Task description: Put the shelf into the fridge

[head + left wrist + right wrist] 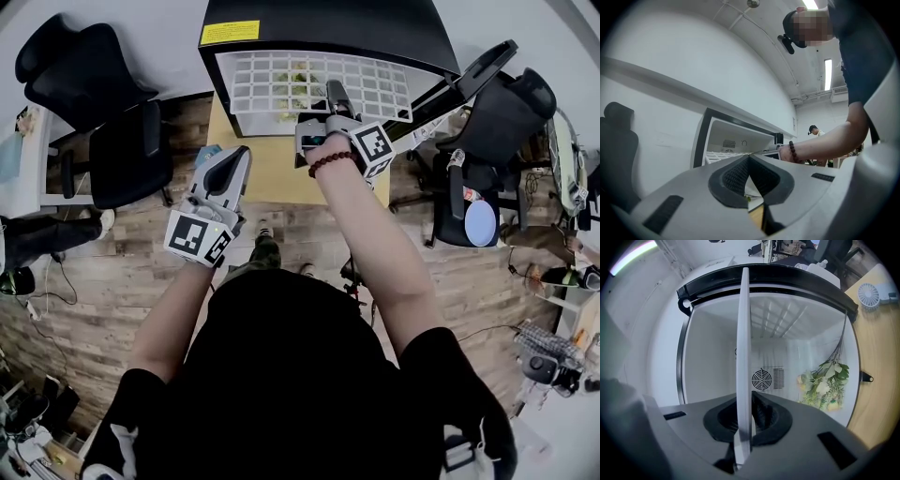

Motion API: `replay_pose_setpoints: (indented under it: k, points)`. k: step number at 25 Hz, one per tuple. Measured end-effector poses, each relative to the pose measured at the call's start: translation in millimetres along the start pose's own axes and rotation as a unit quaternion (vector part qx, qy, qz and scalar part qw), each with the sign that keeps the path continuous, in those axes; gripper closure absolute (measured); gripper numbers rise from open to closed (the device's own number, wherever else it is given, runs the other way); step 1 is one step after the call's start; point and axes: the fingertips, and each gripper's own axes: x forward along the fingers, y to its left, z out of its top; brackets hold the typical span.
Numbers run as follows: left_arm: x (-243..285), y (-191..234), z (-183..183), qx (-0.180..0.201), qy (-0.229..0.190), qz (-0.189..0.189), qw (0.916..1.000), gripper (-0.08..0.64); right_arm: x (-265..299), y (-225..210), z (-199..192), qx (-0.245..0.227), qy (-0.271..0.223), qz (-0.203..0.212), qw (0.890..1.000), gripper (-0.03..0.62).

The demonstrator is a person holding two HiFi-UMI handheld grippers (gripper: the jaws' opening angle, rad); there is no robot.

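**Shelf at the fridge mouth.** A white grid shelf [281,80] is held partway into the open fridge [319,23], which stands at the far edge of the wooden table [272,173]. Its door [478,70] is swung wide toward the right. The right gripper [334,92] is clamped on the shelf's front edge, near the middle. In the right gripper view the shelf is seen edge-on, pinched between the two dark pads. A bunch of flowers [825,383] is lying inside the fridge, against one wall of the compartment.

The left gripper [236,159] is held back over the table's near left edge, well apart from the shelf. Its jaws are pressed together on nothing.

The shelf is judged to be light and stiff, but broad for a single pinch, so twisting about the grip is to be expected. Its smooth coating may also slip between the pads. The middle of the front rail is judged the best place to hold it, with the shelf kept level so that both sides meet the fridge's side walls evenly and the flowers are not crushed.
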Motion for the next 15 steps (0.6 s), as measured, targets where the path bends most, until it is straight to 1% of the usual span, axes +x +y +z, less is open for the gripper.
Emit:
replay_pose_setpoints:
  k: [15]
  points:
    - [3.5,5.8,1.2,-0.003,0.0,0.001,1.0,0.54,19.6,0.6,5.8,0.002,-0.001,-0.003,1.0,0.557]
